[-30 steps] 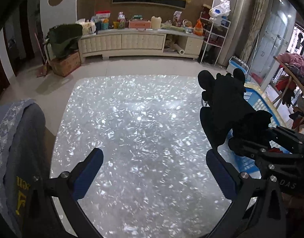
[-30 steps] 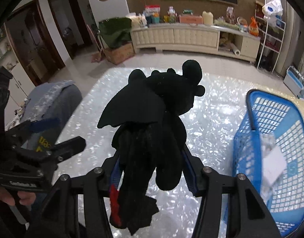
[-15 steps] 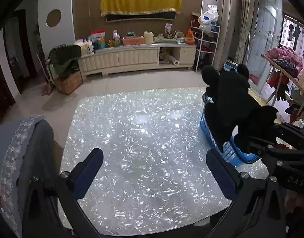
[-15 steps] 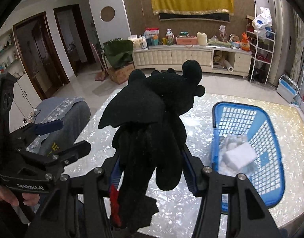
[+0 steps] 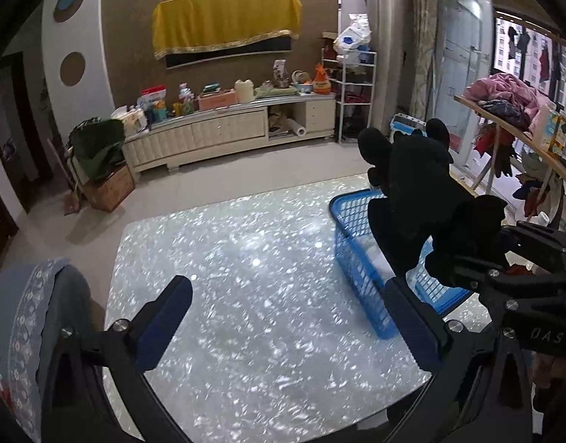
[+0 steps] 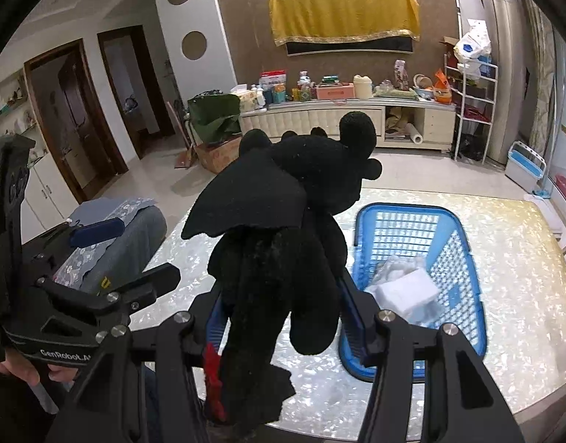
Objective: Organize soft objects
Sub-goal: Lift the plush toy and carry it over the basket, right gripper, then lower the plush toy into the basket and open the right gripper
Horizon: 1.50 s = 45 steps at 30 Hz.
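Black plush dragon [image 6: 283,221], floppy wings, round ears, red tail tip. Right gripper [image 6: 283,306] jaws pinch its body. Left gripper [image 5: 286,317] jaws spread, empty.

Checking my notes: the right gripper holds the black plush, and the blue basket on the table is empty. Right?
Not quite. The right gripper does hold the black plush, but the blue basket is not empty: the right wrist view shows white items inside.

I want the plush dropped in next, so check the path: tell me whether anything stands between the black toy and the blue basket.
Nothing visible blocks it. The right gripper holds the black plush toy above the table, beside the blue basket. The basket's top is open; only white soft items lie inside.
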Motion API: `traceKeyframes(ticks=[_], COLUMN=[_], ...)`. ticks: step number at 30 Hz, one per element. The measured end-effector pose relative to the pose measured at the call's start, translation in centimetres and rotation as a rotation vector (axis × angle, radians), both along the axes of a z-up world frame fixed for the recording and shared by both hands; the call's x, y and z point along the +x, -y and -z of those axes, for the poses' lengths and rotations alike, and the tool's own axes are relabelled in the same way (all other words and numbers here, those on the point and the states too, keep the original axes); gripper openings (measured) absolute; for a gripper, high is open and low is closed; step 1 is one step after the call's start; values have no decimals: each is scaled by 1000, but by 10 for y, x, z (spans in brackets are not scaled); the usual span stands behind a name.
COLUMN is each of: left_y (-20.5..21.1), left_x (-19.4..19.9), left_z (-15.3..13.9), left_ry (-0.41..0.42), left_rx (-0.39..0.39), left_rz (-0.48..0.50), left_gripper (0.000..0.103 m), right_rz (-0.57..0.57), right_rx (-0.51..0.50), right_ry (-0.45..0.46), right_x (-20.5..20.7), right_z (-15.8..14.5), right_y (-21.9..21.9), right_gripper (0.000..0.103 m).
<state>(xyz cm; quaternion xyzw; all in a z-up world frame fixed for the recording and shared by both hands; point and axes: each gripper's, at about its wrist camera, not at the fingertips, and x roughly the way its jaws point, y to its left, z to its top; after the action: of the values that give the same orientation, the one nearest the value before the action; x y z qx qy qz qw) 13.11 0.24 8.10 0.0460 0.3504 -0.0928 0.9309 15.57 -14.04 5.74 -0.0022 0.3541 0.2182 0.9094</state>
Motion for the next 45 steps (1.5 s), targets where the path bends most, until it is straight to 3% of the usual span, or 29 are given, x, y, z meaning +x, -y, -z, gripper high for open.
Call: traceKeyframes(ticks=[9, 16, 32, 45], left_y=[38, 66, 80, 80], left_x=[41, 68, 127, 146], left_z=[4, 31, 94, 127], left_ry=[-14, -68, -197, -265], left_rx=[-7, -9, -22, -49], left_rz=[70, 102, 119, 163], left_gripper=[103, 103, 103, 103], right_rz=[63, 122, 156, 177], right_rx=[-23, -17, -38, -108], right_ry=[-3, -52, -217, -338], right_x=[15, 29, 89, 109], right_z=[2, 18, 74, 102], right_y=[23, 38, 33, 22], right_gripper=[52, 52, 52, 53])
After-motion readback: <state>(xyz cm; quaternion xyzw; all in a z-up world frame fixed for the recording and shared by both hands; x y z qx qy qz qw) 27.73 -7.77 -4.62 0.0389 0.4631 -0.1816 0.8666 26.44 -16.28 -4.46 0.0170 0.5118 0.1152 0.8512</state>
